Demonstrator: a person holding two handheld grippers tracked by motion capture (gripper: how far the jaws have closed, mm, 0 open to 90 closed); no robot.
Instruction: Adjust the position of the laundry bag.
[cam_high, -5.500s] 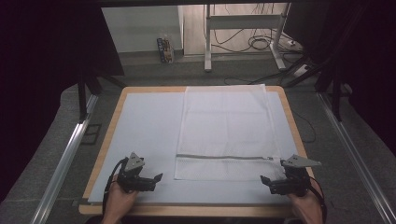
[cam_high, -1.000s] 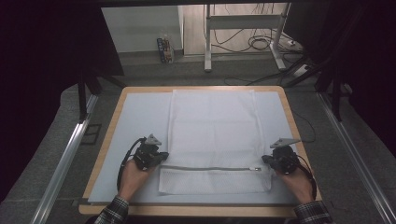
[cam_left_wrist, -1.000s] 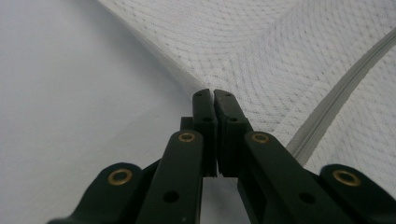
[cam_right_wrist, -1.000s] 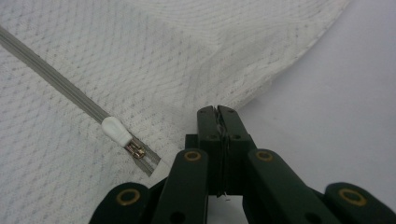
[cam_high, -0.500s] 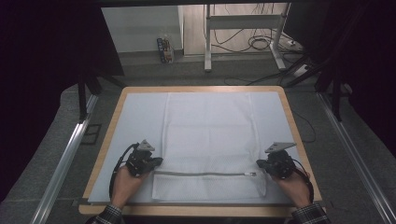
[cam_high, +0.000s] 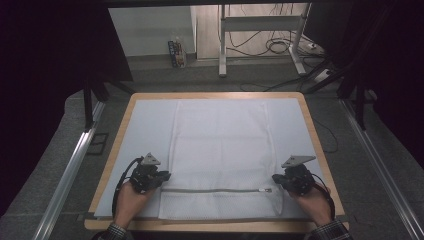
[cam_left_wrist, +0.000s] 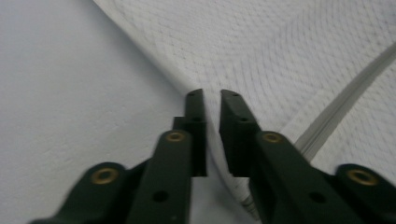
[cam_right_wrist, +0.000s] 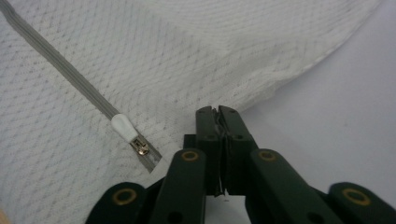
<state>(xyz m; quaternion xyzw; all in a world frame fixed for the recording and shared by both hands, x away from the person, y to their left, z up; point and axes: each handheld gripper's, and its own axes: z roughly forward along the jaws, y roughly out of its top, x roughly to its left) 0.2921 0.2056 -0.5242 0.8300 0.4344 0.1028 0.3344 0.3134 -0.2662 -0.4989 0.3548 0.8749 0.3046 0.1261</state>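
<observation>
A white mesh bag (cam_high: 220, 145) lies flat on the pale mat, its grey zipper (cam_high: 210, 190) running across near the front. My left gripper (cam_high: 165, 176) sits at the bag's left edge by the zipper's end. In the left gripper view its jaws (cam_left_wrist: 211, 95) have just been opening; a narrow gap shows, with the bag's edge (cam_left_wrist: 261, 70) running down between them, unpressed. My right gripper (cam_high: 276, 179) is at the bag's right edge. In the right gripper view it (cam_right_wrist: 217, 111) is shut on the mesh edge, just right of the white zipper pull (cam_right_wrist: 125, 126).
The mat covers a table with a wooden rim (cam_high: 320, 150). Metal rails (cam_high: 70, 170) run along both sides on the floor. Behind the table stand desk legs (cam_high: 222, 45), loose cables (cam_high: 280, 47) and a small box (cam_high: 176, 52).
Both hands drew the bag toward the near edge, and the zipper line now lies closer to me. The left gripper's jaws have parted slightly.
</observation>
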